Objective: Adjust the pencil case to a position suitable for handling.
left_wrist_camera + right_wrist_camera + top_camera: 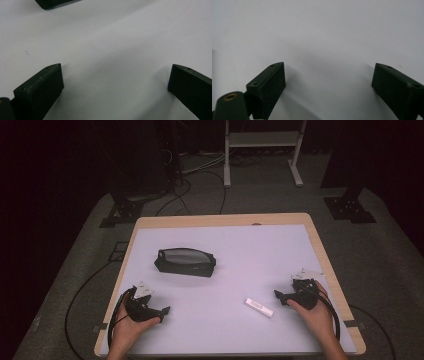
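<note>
Your left hand-held gripper (156,312) and right hand-held gripper (283,296) rest gaping on the surface (235,245). The black case (185,262) sits at eleven o'clock; the slim white stick (259,307) could skid if nudged.

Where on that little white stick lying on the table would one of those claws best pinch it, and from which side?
Probably across the middle of the small white stick, coming straight down from above. It lies flat and long on the white table, so only its narrow width would fit between the jaws. The right gripper sits nearest, with its jaws wide apart and nothing between them; its wrist would likely need turning to set the jaws across the stick.
</note>
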